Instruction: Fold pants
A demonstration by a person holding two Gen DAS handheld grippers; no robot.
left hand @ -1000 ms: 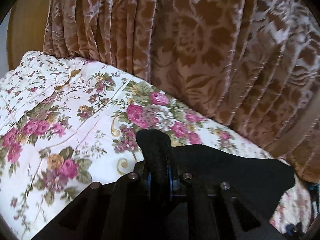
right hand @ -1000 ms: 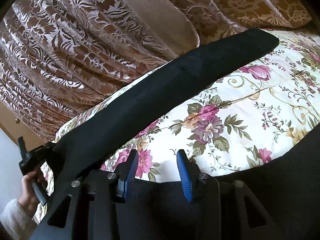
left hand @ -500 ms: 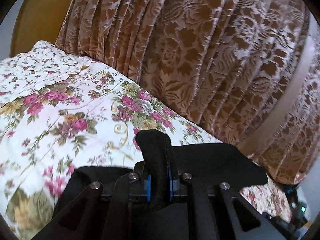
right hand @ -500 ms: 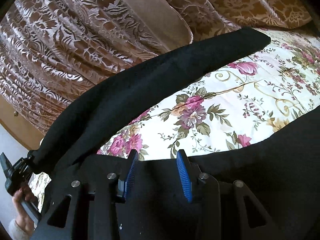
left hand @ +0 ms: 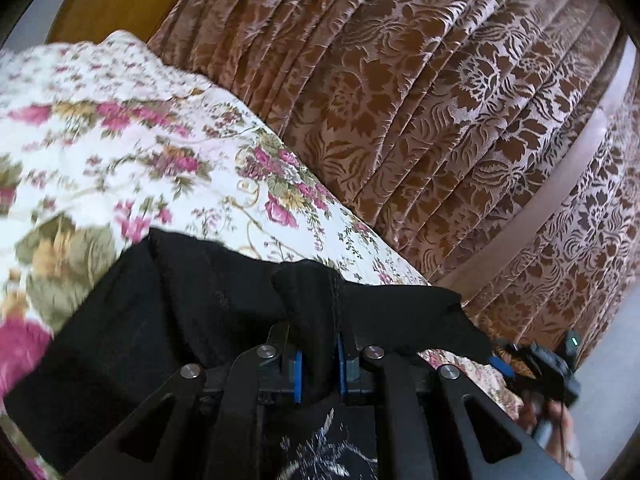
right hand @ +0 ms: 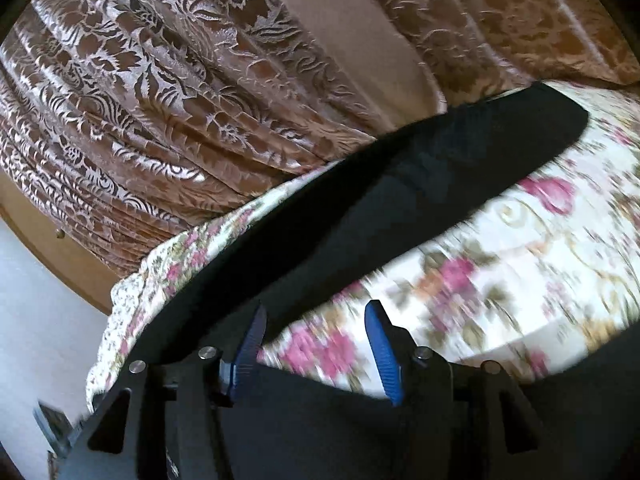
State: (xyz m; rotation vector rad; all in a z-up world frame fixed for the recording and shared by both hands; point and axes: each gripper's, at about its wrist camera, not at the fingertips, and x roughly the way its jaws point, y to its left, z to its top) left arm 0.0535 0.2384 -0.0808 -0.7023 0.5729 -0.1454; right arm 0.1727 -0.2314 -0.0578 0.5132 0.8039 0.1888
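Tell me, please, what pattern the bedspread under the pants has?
White with pink roses and green leaves; the bedspread shows best in the left wrist view.

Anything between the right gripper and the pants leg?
Nothing visible. The right gripper, jaws opening and empty, faces the black pants across bare floral bedspread. The left gripper is shut on the pants.

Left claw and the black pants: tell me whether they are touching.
Touching. The left wrist view shows the left claw shut on a bunched fold of the black pants.
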